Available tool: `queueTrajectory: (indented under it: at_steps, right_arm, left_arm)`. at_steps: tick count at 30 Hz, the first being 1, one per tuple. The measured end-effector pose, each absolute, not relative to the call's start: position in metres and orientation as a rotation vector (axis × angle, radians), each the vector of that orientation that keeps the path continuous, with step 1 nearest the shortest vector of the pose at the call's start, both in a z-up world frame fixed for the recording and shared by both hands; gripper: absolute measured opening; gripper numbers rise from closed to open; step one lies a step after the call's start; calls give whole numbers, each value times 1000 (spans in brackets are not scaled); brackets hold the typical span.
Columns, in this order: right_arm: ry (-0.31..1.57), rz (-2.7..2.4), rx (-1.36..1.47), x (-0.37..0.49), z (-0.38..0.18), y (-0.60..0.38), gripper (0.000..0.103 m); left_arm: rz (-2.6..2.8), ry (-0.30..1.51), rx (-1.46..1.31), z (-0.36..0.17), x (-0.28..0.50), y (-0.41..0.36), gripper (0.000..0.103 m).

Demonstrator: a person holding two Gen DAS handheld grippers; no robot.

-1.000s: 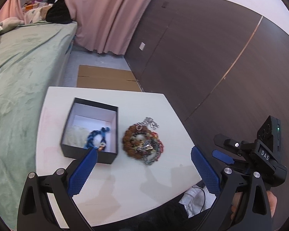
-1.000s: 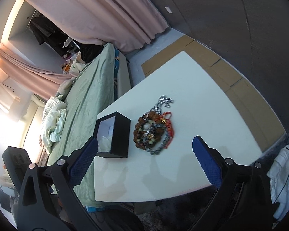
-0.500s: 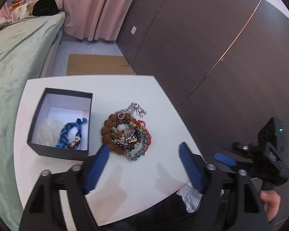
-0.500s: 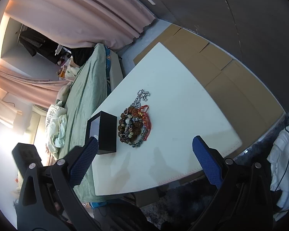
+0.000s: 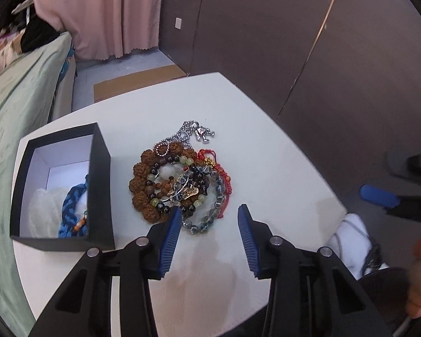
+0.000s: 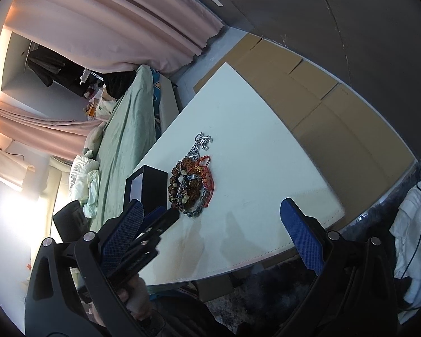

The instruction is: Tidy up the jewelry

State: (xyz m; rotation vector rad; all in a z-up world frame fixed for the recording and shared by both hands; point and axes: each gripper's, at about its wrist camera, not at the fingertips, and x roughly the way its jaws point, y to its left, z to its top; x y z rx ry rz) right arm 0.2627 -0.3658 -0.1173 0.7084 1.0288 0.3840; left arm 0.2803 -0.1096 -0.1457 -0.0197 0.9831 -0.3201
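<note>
The left claw, fingers apart, hovers at the near edge of the bracelet pile on the bench, beside the box. Likely next: lower, pinch one strand. The right claw waits wide open.

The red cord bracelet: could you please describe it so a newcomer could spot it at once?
On the white table, right of the black box, lies a jewelry pile. The red cord bracelet curves along the pile's right edge. It alone is knotted red string, not beads or metal chain.
</note>
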Motion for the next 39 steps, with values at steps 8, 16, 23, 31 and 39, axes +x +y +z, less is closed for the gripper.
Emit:
queueTrajectory:
  at_steps: [8, 16, 23, 31, 39]
  right_arm:
    - [1041, 386, 706, 265, -120, -365, 98]
    - [1062, 387, 689, 268, -124, -357, 98]
    - [1073, 398, 693, 271, -128, -349, 98]
    - [1126, 424, 723, 280, -143, -332, 74]
    - [1163, 412, 698, 293, -159, -314, 46]
  left_arm:
    - [-267, 976, 154, -163, 296, -130, 39]
    - [-203, 989, 229, -169, 309, -129, 9]
    - [-234, 971, 139, -143, 306, -109, 6]
    - [-272, 931, 16, -110, 296, -88, 5]
    - [-309, 889, -46, -81, 284, -76, 5]
